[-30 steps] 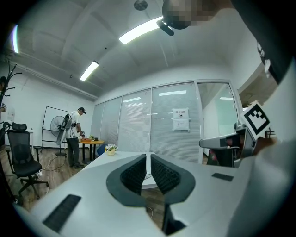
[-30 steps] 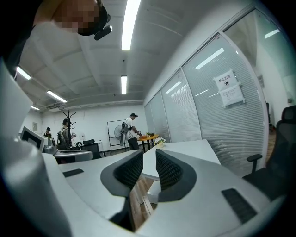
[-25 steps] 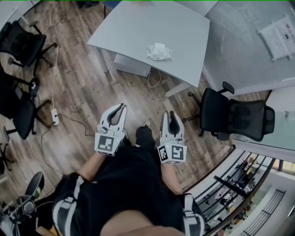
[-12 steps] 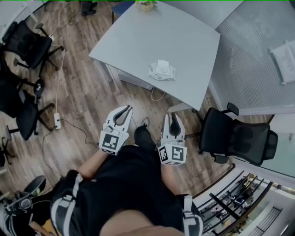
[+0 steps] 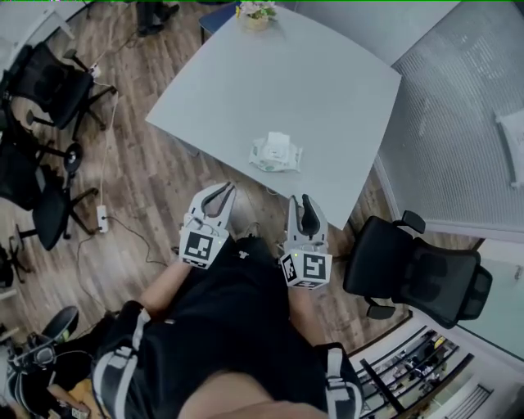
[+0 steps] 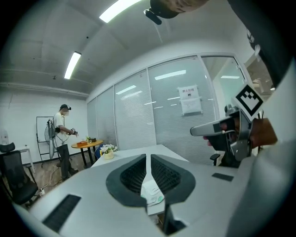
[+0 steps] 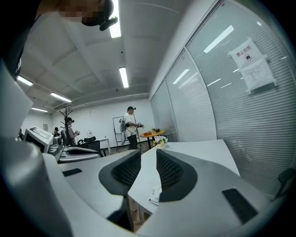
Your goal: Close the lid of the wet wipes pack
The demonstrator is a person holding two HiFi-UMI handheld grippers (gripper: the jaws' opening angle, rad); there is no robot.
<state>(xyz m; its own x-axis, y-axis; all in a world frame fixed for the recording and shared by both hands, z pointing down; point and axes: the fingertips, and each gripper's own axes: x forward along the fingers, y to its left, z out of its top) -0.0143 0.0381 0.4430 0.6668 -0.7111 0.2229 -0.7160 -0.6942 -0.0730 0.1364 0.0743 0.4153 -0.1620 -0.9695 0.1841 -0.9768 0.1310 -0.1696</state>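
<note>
The wet wipes pack [image 5: 276, 154] is white with green print and lies on the grey table [image 5: 327, 90] near its front edge. A white flap shows on top; I cannot tell if it stands open. Both grippers hover in front of the table edge, short of the pack. My left gripper [image 5: 223, 189] is shut with nothing in it. My right gripper [image 5: 302, 201] is open and empty, and its jaws have just been opening. The pack [image 6: 151, 192] shows low beyond the shut left gripper [image 6: 148, 156], and the pack [image 7: 155, 194] also lies beyond the right gripper [image 7: 148, 152].
A black office chair [image 5: 413, 274] stands right of the table's near corner, with more chairs [image 5: 41, 82] at far left. A flower pot [image 5: 255, 12] sits at the table's far end. A power strip [image 5: 101, 218] and cable lie on the wooden floor. A person [image 6: 62, 134] stands far back.
The person has walked up to the table: table and pack now sit much closer to both grippers. The right jaws stand slightly wider apart.
</note>
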